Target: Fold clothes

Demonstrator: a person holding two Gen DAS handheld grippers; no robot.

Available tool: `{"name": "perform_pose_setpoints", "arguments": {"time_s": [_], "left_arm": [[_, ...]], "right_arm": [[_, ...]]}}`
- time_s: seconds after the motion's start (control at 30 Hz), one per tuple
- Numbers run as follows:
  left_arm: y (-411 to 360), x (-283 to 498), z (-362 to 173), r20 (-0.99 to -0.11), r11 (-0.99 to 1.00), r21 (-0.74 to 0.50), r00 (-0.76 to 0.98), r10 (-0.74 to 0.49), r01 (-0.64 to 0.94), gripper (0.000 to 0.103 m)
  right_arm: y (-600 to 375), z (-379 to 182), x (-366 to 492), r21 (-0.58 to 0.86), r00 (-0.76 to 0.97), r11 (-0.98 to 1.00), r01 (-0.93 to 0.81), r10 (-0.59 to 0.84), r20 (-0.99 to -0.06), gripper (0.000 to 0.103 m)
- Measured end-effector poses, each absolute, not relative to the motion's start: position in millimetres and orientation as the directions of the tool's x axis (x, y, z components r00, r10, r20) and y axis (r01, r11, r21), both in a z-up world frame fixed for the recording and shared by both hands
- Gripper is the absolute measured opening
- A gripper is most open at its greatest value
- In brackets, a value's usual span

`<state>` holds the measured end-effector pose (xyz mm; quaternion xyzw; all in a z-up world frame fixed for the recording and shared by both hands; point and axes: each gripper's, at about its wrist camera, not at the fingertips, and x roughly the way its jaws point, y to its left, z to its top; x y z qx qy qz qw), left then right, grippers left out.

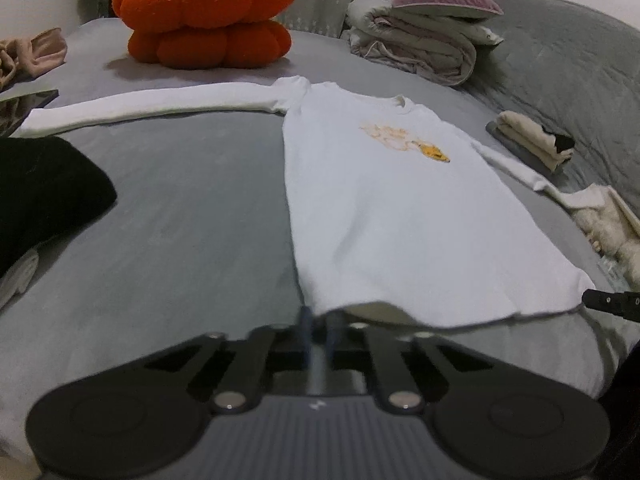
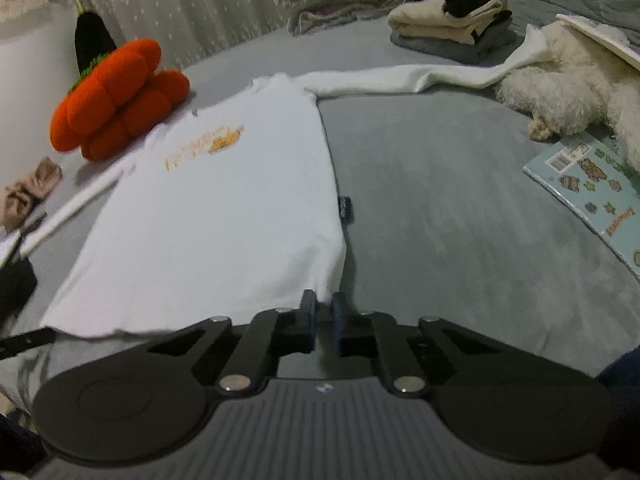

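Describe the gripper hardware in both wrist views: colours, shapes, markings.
Both match. The left gripper and right gripper each have black linkage arms with silver pivot pins, two round black discs at the sides, and a ribbed grey body bearing a small white logo. The fingers are blue-tipped. No cables visible. A dark sleeve shows at the right view's edge.

Shirt (image 1: 400, 208) lies on the bed (image 1: 192, 208) ahead of both grippers, pumpkin cushion (image 1: 204, 16) behind it, folded pile (image 2: 452, 28) far right

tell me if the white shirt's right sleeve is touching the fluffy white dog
Touching: the right wrist view shows the white shirt sleeve end draped onto the fluffy white dog.
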<state>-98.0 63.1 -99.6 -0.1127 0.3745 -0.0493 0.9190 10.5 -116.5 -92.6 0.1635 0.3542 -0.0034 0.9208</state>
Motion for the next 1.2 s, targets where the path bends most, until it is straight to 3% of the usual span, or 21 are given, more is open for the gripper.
{"name": "perform_pose_setpoints", "arguments": {"time_s": [0.27,0.5,0.9,1.1,1.13,1.2], "left_arm": [[76.2,-106.5,-90.0,-0.632,0.947,-0.319,0.751,-0.19,-0.028,0.003],[73.3,-118.4,-76.3,-0.592,0.954,-0.298,0.777,-0.215,0.037,0.003],[71.6,-114.6,-83.8,-0.645,0.973,-0.228,0.745,-0.168,0.022,0.004],[62.4,-109.4,-90.5,-0.692,0.985,-0.167,0.708,-0.141,0.032,0.005],[63.7,-109.0,-91.1,-0.701,0.984,-0.174,0.698,-0.146,0.03,0.006],[69.2,-109.1,-91.7,-0.711,0.978,-0.208,0.683,-0.166,0.022,0.026]], "right_arm": [[-123.9,-84.8,2.9,0.355,0.779,0.926,0.126,0.129,-0.614,0.009],[-135.9,-69.3,-2.4,0.419,0.777,0.899,0.126,0.173,-0.605,0.008],[-132.4,-62.3,-2.2,0.353,0.78,0.931,0.092,0.153,-0.607,0.008],[-126.8,-79.1,9.4,0.323,0.714,0.94,0.107,0.154,-0.683,0.01],[-124.6,-78.9,9.3,0.311,0.711,0.945,0.101,0.15,-0.687,0.016],[-123.8,-77.2,8.1,0.3,0.708,0.949,0.096,0.146,-0.691,0.017]]}}
